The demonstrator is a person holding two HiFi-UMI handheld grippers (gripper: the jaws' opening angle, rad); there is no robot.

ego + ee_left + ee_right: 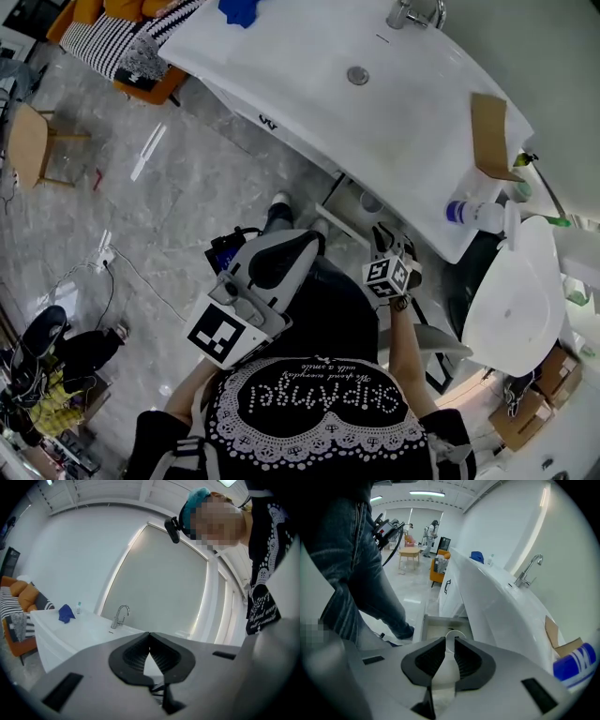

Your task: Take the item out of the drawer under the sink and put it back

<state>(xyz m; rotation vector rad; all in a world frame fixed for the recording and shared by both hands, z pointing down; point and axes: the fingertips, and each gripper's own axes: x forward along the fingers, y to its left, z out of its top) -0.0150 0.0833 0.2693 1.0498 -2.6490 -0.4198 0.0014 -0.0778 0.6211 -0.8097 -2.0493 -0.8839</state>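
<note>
My right gripper (pixel 450 640) is clamped on the white item (pixel 444 670), which runs lengthwise between my pads, over the open drawer (pixel 436 620) (smooth, plain, rounded at the far end). My left gripper (pixel 149 634) is closed and empty.

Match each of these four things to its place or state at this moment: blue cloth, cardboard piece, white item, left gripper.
Things:
1. blue cloth
2. cardboard piece
3. white item
4. left gripper

Places or states:
A. jaws together, nothing between them
B. gripped between the jaws of the right gripper
C. at the top-left end of the counter in the head view
D. on the counter next to the blue-capped bottle

Pairs: 1-C, 2-D, 3-B, 4-A
</note>
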